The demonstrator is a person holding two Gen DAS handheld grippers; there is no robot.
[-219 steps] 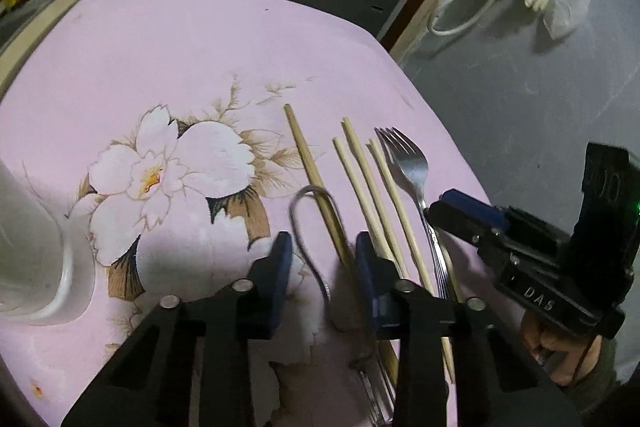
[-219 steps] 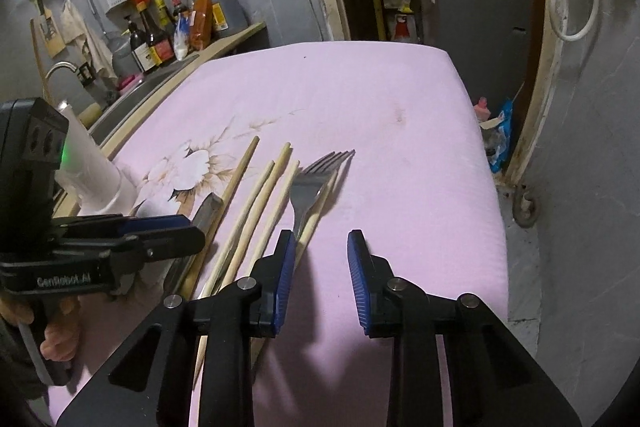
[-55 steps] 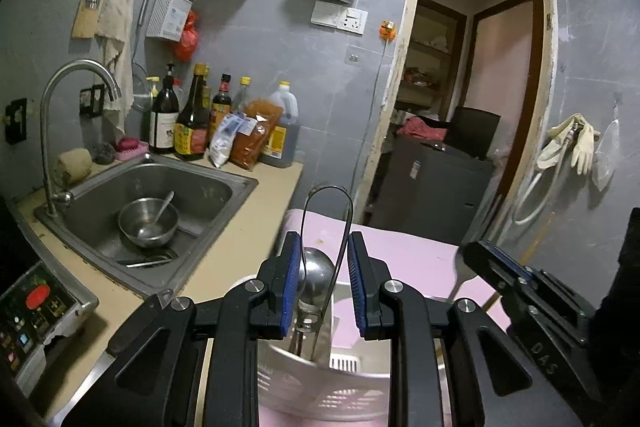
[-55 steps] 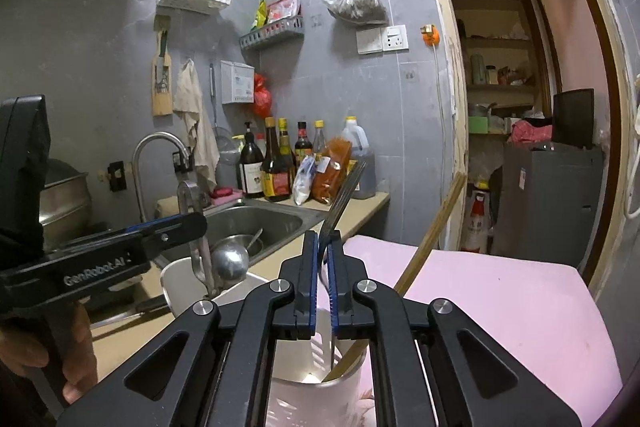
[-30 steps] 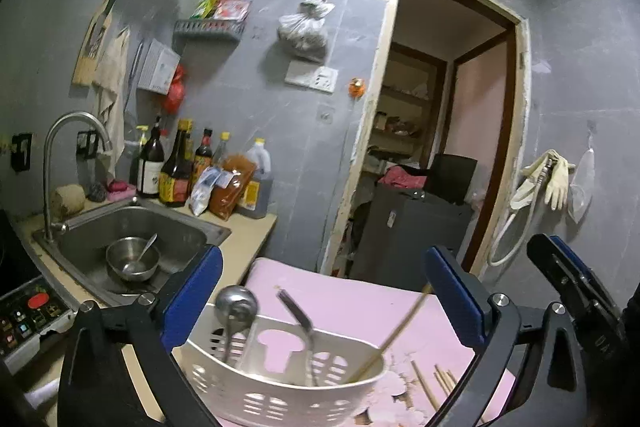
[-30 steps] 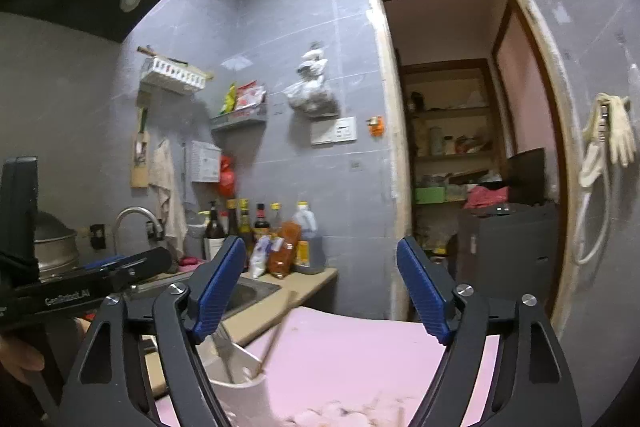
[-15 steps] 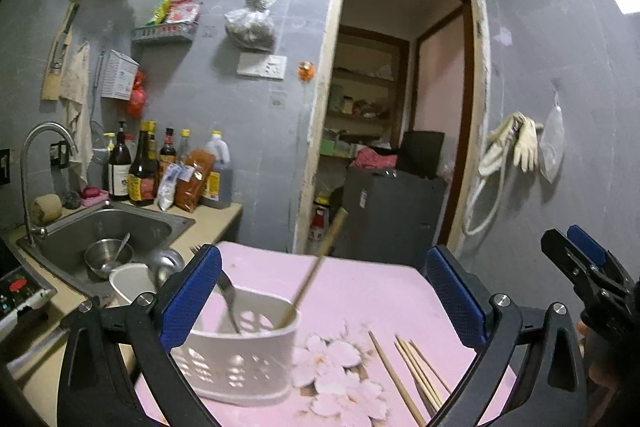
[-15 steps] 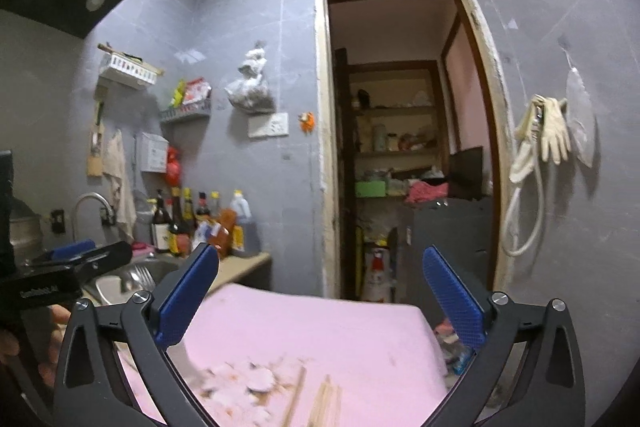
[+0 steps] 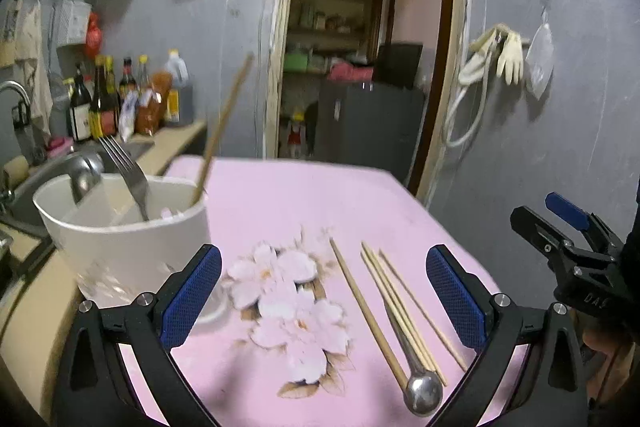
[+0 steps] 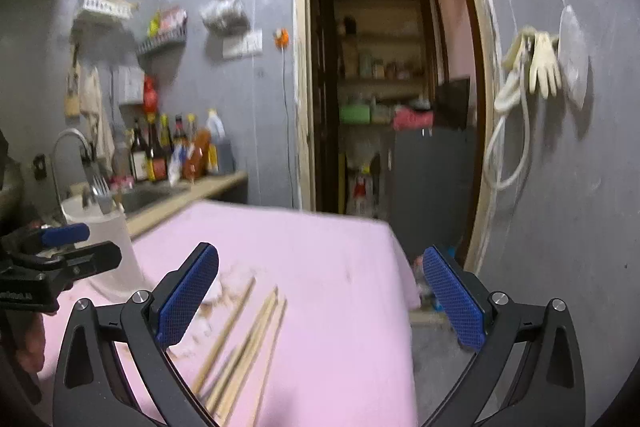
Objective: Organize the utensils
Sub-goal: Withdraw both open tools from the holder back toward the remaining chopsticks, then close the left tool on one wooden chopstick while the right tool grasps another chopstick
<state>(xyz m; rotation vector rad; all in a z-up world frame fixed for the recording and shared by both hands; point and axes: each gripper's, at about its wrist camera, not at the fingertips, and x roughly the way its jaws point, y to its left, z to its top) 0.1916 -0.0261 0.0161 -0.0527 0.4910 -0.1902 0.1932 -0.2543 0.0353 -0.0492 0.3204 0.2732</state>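
A white utensil holder (image 9: 120, 239) stands at the table's left, with a fork (image 9: 130, 171), a ladle (image 9: 82, 173) and one chopstick (image 9: 224, 125) upright in it. Several wooden chopsticks (image 9: 362, 301) lie side by side on the pink flowered table (image 9: 280, 203). A metal spoon (image 9: 424, 393) lies among them, bowl nearest me. My left gripper (image 9: 324, 295) hangs open and empty above the flower print, right of the holder. My right gripper (image 10: 320, 293) is open wide and empty over the chopsticks (image 10: 240, 337). It also shows at the right edge as the right gripper (image 9: 536, 211).
A sink counter with bottles (image 9: 104, 99) runs behind the holder. A doorway (image 9: 360, 67) and a grey cabinet (image 9: 372, 123) lie past the table's far edge. Gloves and a hose (image 9: 496, 55) hang on the right wall. The left gripper (image 10: 100, 245) sits before the holder (image 10: 112, 239).
Both grippers have pulled back from the holder and sunk toward the table, tilting down. The loose chopsticks and spoon have come into view. The right jaws have spread a little wider.
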